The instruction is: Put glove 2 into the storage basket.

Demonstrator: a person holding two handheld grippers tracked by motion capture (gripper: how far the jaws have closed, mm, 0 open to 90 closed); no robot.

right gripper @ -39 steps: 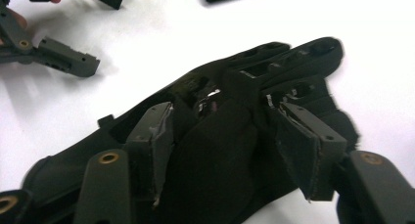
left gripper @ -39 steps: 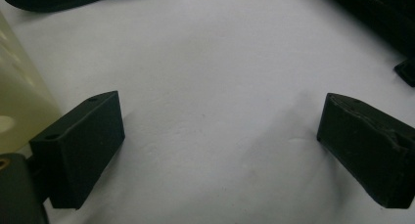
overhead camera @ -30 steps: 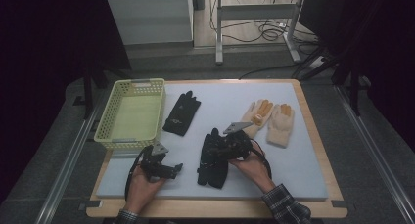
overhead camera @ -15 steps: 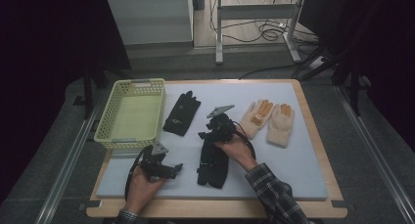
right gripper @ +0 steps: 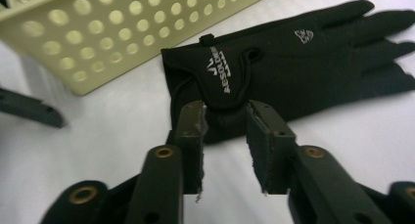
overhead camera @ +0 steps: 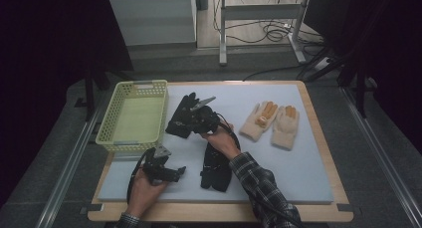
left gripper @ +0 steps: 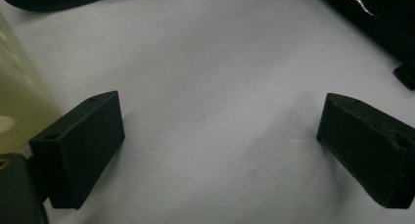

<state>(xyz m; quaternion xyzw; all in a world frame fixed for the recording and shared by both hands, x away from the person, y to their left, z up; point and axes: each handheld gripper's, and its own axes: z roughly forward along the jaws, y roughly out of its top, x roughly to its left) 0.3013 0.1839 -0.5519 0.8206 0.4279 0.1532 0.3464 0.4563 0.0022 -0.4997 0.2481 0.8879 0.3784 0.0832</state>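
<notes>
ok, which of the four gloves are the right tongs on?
The black glove beside the yellow basket, its cuff between the right tongs. The other black glove lies under the forearm; the cream pair sits apart.

The black glove lay flat on the white desk, just beside the yellow perforated basket. Its fingers pointed away from the person, and its cuff end faced the right hand-held gripper. White lettering ran along the wrist strap, and a small white logo sat near the knuckles. The cuff edge lay between the two jaws, which had just been closing; whether the pads already pressed on the fabric could not be told.
</notes>
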